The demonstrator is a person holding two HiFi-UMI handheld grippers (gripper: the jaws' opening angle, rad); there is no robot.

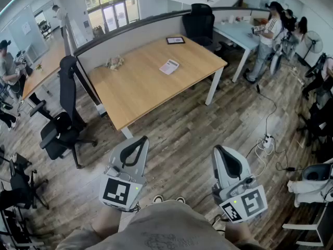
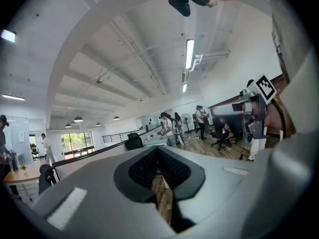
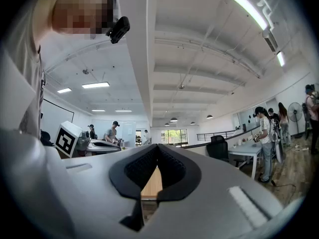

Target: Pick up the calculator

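The calculator [image 1: 169,66], white and flat, lies on the far half of a light wooden table [image 1: 135,90] in the head view, well ahead of both grippers. My left gripper [image 1: 141,140] is held low over the wooden floor, short of the table's near corner, its jaws together with nothing between them. My right gripper [image 1: 218,149] hangs level beside it to the right, also shut and empty. In the left gripper view the left gripper [image 2: 159,156] shows only a thin slit of floor between its dark pads. The right gripper [image 3: 158,153] faces the table edge.
A black office chair [image 1: 62,119] stands left of the table, another [image 1: 200,22] behind it. A dark frame [image 1: 175,40] and a small bouquet [image 1: 114,62] lie on the table. A power strip with cables [image 1: 268,142] is on the floor at right. People [image 1: 270,35] stand at the back right.
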